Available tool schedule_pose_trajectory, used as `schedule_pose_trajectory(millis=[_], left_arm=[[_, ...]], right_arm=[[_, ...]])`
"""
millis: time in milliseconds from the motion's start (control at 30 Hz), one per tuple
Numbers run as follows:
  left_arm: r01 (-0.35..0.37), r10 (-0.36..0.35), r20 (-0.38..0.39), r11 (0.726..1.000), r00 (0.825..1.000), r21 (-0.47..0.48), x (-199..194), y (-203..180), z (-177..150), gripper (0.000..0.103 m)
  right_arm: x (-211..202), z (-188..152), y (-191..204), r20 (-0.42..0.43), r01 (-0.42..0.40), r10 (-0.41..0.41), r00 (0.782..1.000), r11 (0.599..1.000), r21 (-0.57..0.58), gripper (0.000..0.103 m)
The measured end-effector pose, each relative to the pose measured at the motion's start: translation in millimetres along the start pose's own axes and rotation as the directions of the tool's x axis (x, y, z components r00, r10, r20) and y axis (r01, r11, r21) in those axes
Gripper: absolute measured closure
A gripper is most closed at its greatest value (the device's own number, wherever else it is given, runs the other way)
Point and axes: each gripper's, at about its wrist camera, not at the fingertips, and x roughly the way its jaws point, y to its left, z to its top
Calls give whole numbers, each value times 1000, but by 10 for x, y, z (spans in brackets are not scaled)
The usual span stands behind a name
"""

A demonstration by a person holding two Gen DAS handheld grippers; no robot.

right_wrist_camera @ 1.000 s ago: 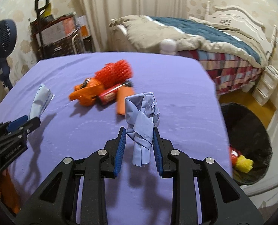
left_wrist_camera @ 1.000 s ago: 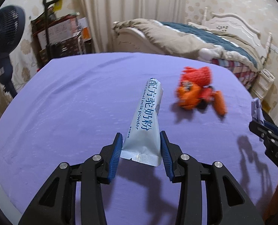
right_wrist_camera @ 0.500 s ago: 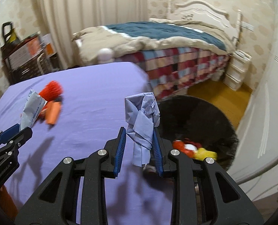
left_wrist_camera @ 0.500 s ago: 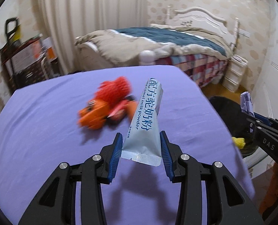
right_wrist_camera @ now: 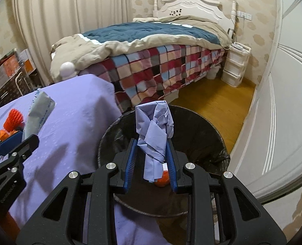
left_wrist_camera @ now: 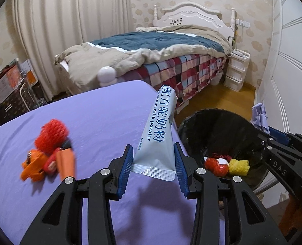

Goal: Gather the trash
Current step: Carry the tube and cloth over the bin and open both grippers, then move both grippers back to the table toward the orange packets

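Observation:
My left gripper (left_wrist_camera: 154, 170) is shut on a pale blue milk powder sachet (left_wrist_camera: 159, 130), held above the right edge of the purple table (left_wrist_camera: 102, 114). My right gripper (right_wrist_camera: 152, 163) is shut on a crumpled lilac tissue (right_wrist_camera: 155, 132), held directly over the black bin (right_wrist_camera: 208, 134). The bin (left_wrist_camera: 222, 130) stands on the floor right of the table and holds red and yellow trash (left_wrist_camera: 226, 164). The left gripper and sachet (right_wrist_camera: 38, 112) also show at the left of the right wrist view.
Orange and red toys (left_wrist_camera: 47, 153) lie on the table to the left. A bed (left_wrist_camera: 161, 47) with a checked blanket stands behind. A white door (right_wrist_camera: 283, 102) is close on the right, and white drawers (left_wrist_camera: 236, 69) stand by the bed.
Both grippers have swung right with their loads. The right gripper has moved from over the table to over the bin; the left one has neared the table's right edge.

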Motion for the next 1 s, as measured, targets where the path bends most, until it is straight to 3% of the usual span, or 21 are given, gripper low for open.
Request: schedule_pose_trajectory(millis=[700,733,767,833,867,1000], left_arm=[[16,-10,-48,992,999,127,545,-692,257,62],[13,-7,-50,992,999,129,556,-699,250,58],[7,0,-50,992,999,130,564,-699,246,47],[-2,7,-42,993,999,121,554,-688,252,35],[-4,8,-35,994,999,112,535,-671,255,34],[-14,17,-26,994,1000,105,483,-637,262,30]], right_arm=[[384,53,-490,-56,26,-22,998,996,80,75],[389,43,-502,-57,26,-21,998,996,83,75],[393,31,-518,-57,27,-22,998,996,88,73],[390,18,-536,-55,32,-27,998,995,93,64],[380,5,-546,-51,38,-34,998,995,97,59],[357,-10,-542,-51,52,-47,998,994,99,57]])
